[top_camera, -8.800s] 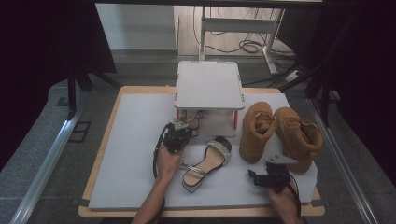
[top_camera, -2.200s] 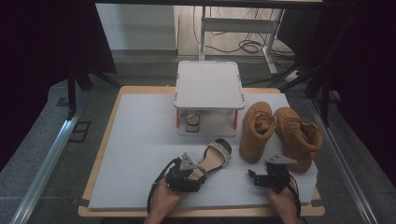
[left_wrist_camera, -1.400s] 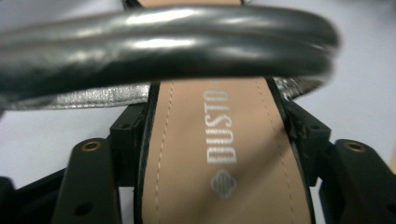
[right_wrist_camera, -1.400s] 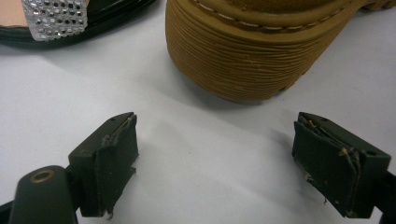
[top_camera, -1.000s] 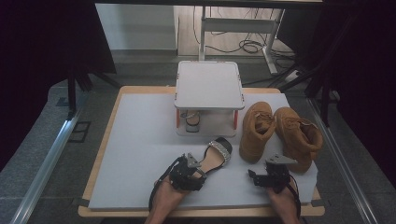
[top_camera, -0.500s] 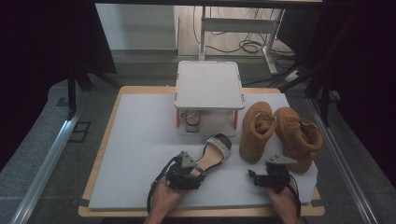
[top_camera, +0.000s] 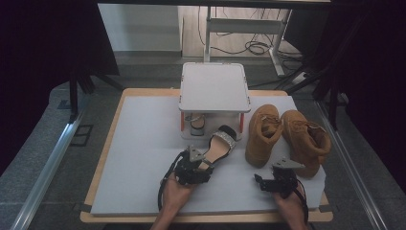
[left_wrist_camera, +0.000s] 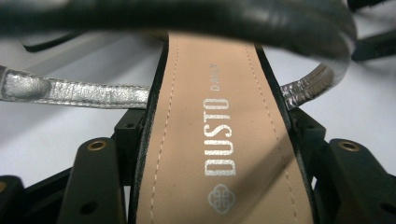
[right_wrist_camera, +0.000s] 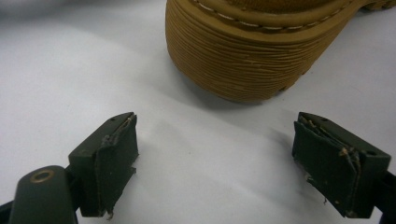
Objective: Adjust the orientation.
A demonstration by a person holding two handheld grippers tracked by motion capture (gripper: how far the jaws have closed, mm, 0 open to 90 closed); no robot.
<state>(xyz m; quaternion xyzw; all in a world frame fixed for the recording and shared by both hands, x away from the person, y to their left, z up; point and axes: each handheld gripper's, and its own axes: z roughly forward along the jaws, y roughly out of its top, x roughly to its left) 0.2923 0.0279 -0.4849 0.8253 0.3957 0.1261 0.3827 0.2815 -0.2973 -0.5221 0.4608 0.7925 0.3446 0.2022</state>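
A person is sitting at a table covered by a pale grey mat (top_camera: 143,143), holding a two-jaw gripper in each hand. The left gripper (top_camera: 194,165) is clamping a silver-strapped sandal (top_camera: 218,146) by its heel end; in the left gripper view the two black jaws are pressing against both sides of the tan insole (left_wrist_camera: 219,140), which bears silver lettering, while a silver strap (left_wrist_camera: 74,91) is crossing above it. In the high view the sandal is lying near the middle of the mat, pointing diagonally away from the person, its toe end reaching just in front of a small white stand (top_camera: 214,88) with red legs. A second sandal (top_camera: 197,122) is sitting under the stand's top. The right gripper (top_camera: 277,181) is resting on the mat near the front right corner, its jaws standing wide apart with nothing between them; in the right gripper view the mat is showing between the two worn black pads (right_wrist_camera: 114,158). Just beyond those jaws the ridged sole of a tan boot (right_wrist_camera: 252,51) is standing on the mat. In the high view two tan boots (top_camera: 287,136) are standing side by side to the right of the stand, close to the sandal but apart from it.
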